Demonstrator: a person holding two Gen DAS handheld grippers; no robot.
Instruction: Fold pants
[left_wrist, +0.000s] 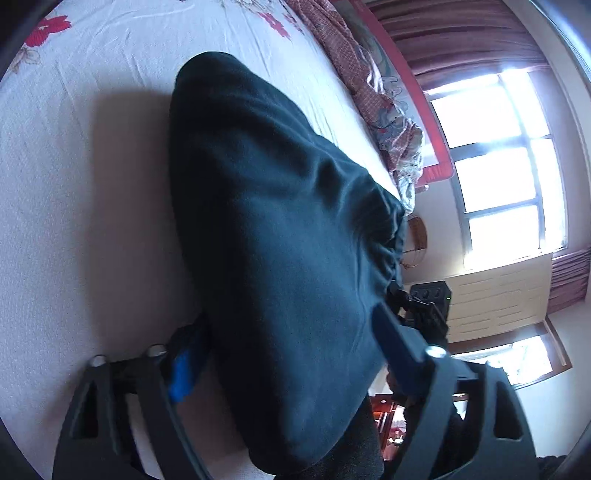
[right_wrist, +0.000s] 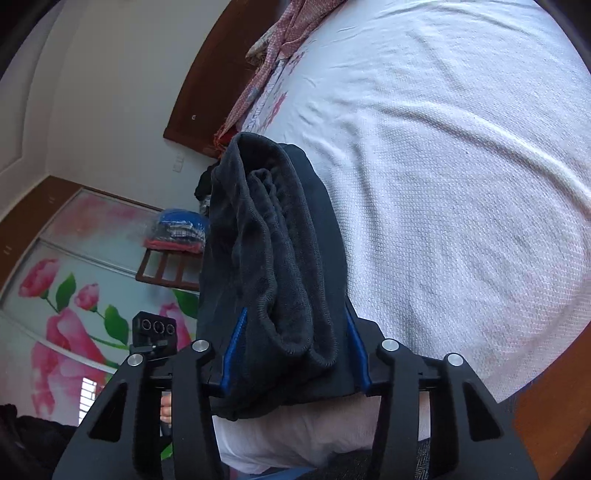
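Observation:
The dark pants (left_wrist: 273, 229) are a thick folded bundle lifted over the white bed sheet (left_wrist: 74, 184). My left gripper (left_wrist: 291, 354) is shut on one end of the bundle, its blue-padded fingers (left_wrist: 183, 373) pressing the cloth from both sides. My right gripper (right_wrist: 295, 354) is shut on the other end of the pants (right_wrist: 269, 258), where several folded layers show edge-on between the blue pads (right_wrist: 232, 350). The right gripper also shows in the left wrist view (left_wrist: 424, 306), and the left gripper in the right wrist view (right_wrist: 155, 332).
A crumpled red patterned blanket (left_wrist: 376, 88) lies along the bed's far edge by the red headboard (left_wrist: 424, 110). A window (left_wrist: 509, 166) is behind it. In the right wrist view a flowered wardrobe (right_wrist: 66, 295) and a shelf with bagged clothes (right_wrist: 177, 232) stand beside the bed.

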